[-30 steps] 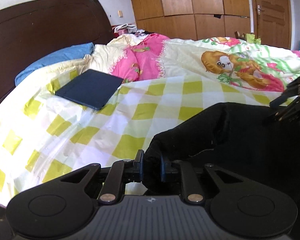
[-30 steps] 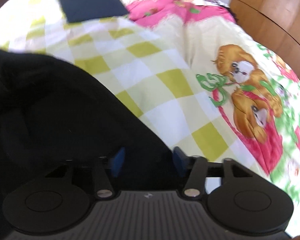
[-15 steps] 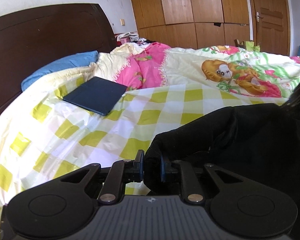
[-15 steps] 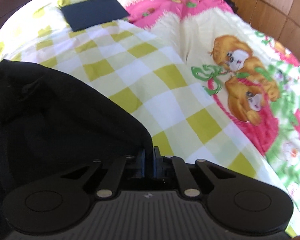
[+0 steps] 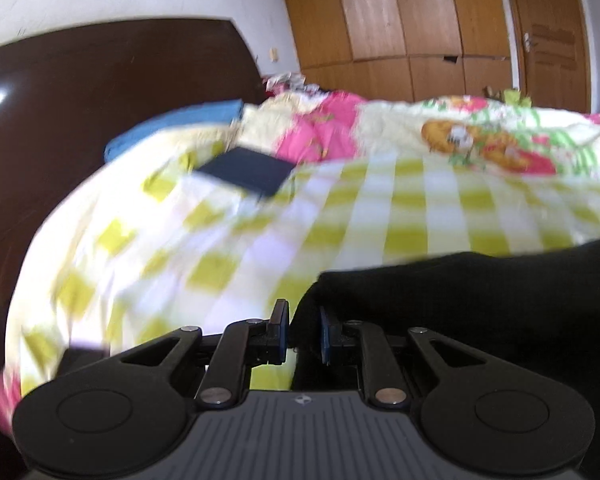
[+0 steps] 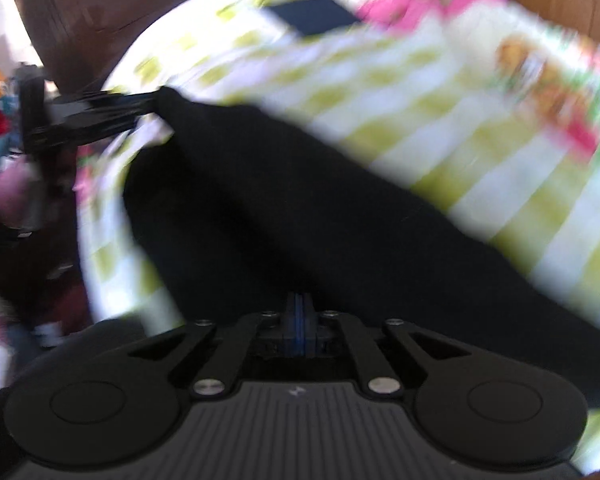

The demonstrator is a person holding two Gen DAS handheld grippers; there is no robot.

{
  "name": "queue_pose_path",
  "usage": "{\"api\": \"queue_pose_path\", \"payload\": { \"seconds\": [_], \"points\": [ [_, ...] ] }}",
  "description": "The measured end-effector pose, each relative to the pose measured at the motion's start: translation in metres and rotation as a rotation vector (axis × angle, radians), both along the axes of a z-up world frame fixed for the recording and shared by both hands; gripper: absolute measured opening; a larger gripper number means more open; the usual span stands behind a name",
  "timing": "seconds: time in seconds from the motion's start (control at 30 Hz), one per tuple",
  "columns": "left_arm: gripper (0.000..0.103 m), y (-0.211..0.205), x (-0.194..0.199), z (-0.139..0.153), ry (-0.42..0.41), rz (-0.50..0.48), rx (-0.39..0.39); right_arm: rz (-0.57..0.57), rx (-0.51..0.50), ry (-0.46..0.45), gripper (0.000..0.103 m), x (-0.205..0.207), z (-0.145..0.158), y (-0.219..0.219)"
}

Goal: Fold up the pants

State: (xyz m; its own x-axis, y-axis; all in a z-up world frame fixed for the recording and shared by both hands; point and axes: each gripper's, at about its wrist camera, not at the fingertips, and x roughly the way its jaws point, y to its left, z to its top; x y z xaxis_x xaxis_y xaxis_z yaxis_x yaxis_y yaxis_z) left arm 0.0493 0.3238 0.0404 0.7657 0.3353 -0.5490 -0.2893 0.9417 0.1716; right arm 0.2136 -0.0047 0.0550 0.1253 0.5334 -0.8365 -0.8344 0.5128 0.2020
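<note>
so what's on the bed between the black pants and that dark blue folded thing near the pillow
Nothing: the left wrist view shows only bare yellow-checked sheet between the black pants and the dark blue folded item.

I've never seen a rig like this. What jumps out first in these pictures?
The black pants stretch across the yellow-checked bedspread, pinched at one corner by the left gripper and along the near edge by the right gripper. Beyond them a dark blue folded item lies flat near the blue pillow, beside a bright cartoon quilt.
</note>
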Motion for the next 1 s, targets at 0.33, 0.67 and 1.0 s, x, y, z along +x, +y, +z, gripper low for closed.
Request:
{"api": "queue_pose_path", "payload": {
  "seconds": [0.33, 0.67, 1.0],
  "points": [
    [0.029, 0.003, -0.045, -0.016, -0.083, 0.035, -0.071, 0.061, -0.168, -0.425, 0.04, -0.053, -0.036, 0.048],
    [0.025, 0.004, -0.053, 0.002, -0.116, -0.003, -0.023, 0.13, -0.245, -0.576, 0.059, -0.018, -0.067, 0.085],
    [0.039, -0.037, -0.065, -0.032, 0.022, -0.208, 0.308, -0.041, -0.116, -0.344, 0.012, 0.035, -0.043, 0.082]
  ]
}}
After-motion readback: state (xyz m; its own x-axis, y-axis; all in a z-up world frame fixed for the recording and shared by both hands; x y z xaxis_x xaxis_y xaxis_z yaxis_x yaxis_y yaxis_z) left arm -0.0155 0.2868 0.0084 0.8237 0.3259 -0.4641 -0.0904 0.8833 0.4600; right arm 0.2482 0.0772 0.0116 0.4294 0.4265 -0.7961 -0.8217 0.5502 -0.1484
